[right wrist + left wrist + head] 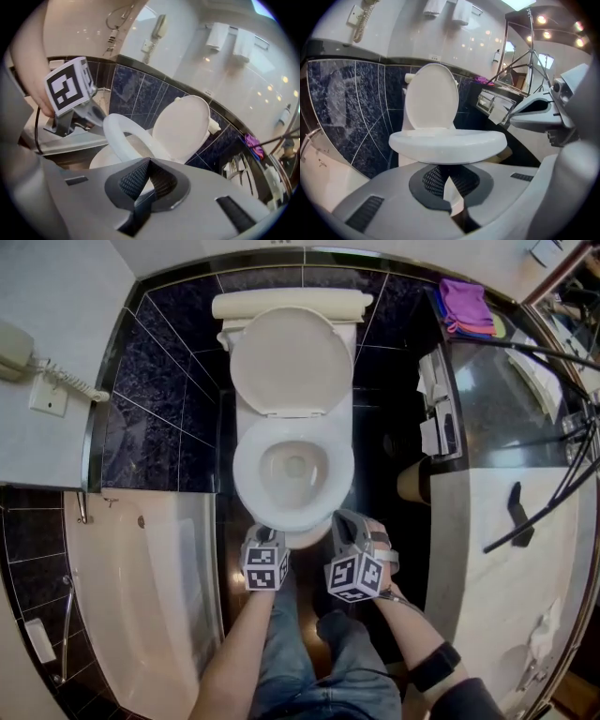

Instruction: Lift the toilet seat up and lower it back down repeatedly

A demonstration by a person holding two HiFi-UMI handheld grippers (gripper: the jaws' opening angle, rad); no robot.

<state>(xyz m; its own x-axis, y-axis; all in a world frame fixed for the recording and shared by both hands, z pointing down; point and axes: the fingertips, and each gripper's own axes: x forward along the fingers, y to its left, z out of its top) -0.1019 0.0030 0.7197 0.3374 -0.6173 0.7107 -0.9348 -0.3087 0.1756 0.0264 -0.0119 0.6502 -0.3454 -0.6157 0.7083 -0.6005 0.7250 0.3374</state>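
Seat [246,472] down flat on bowl [294,465]. Lid [291,360] upright against tank [291,304], out of way. Left claw [449,171] pressed together, empty, aimed just under seat's front edge, likely to nudge it up from below. Right claw [147,172] also pressed together, empty, rolled sideways near bowl's front right. Contact with seat: cannot tell.
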